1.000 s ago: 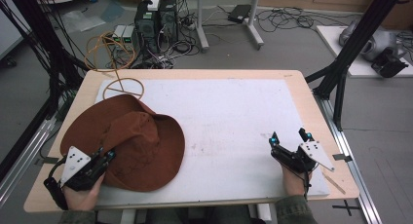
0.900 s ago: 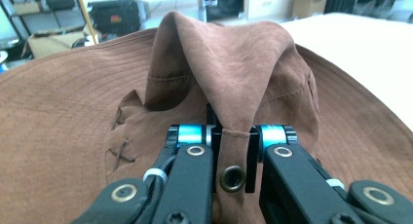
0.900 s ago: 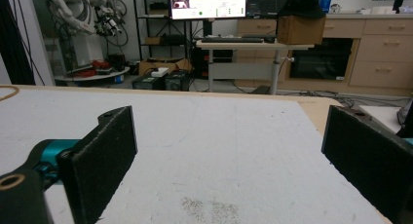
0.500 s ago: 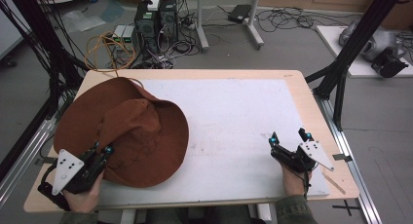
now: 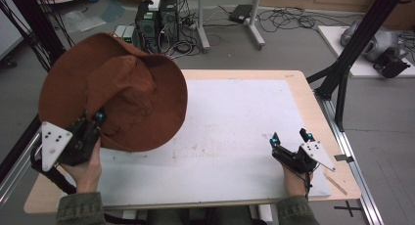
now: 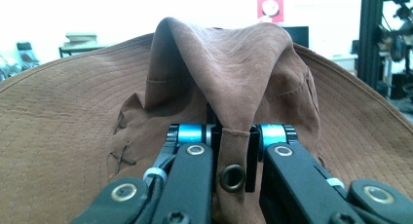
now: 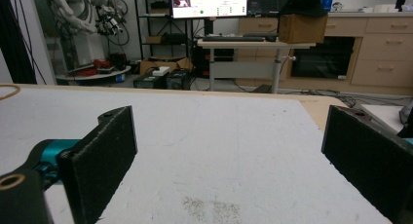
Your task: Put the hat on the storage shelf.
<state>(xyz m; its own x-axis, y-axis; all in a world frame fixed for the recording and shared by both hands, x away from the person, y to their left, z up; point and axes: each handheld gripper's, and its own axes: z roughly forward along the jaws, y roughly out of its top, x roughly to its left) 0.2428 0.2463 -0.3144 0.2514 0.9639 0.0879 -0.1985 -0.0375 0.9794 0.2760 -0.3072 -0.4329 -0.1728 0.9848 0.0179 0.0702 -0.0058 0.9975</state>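
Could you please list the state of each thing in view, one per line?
Hat: lifted off the table, hanging tilted, its fabric pinched.
Left gripper: shut on the hat.
Right gripper: open, holding nothing, low over the table.
Table: white mat lying flat on it.

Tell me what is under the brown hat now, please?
The brown hat hangs in the air, pinched by the left claw. Beyond its lower brim the white table mat shows bare. The table corner beneath the hat is covered.
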